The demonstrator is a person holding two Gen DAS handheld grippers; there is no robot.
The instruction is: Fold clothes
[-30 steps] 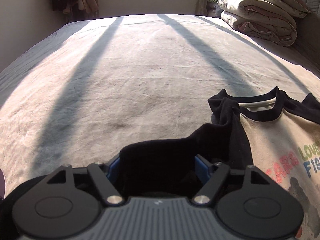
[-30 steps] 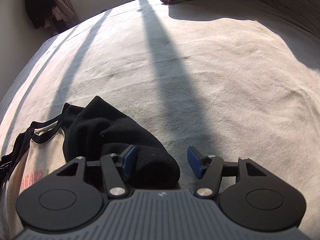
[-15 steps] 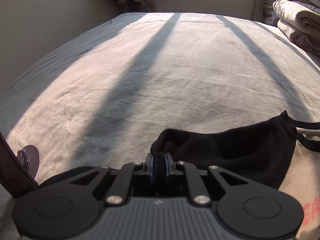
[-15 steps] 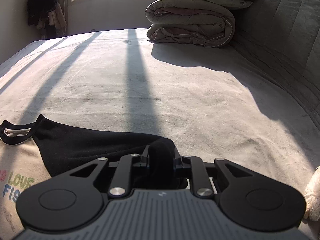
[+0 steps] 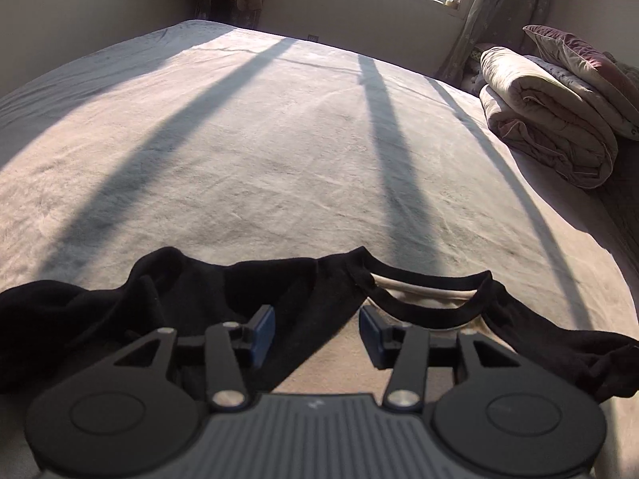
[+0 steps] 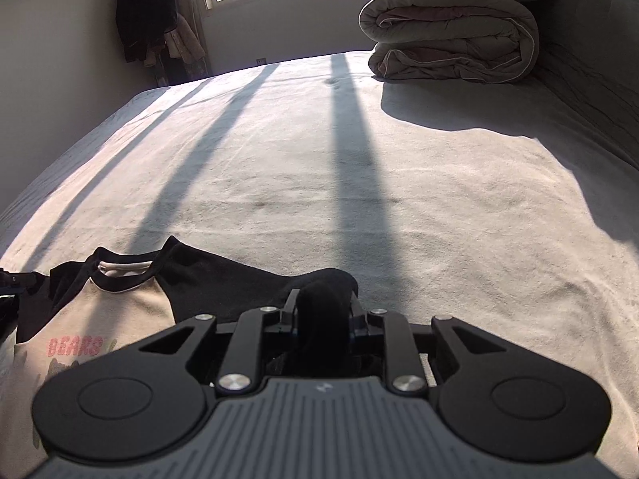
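A beige T-shirt (image 6: pixel 120 307) with black sleeves, a black collar and a "BEARS" print lies flat on the bed. In the left wrist view its collar (image 5: pixel 423 291) lies just ahead, with the left black sleeve (image 5: pixel 72 319) spread out to the left. My left gripper (image 5: pixel 317 335) is open over the shoulder area, blue pads apart, holding nothing. My right gripper (image 6: pixel 323 311) is shut on the right black sleeve (image 6: pixel 319 291), which bunches up between the fingers.
The bed (image 5: pixel 279 151) has a pale plush cover crossed by window shadows. Folded quilts (image 6: pixel 451 36) are stacked at the far right, also shown in the left wrist view (image 5: pixel 547 119). Dark clothes (image 6: pixel 143 12) hang by the far left wall.
My left gripper has opened and let go of the left sleeve, which now lies spread on the bed, and has swung right toward the collar. My right gripper stays shut on the right sleeve.
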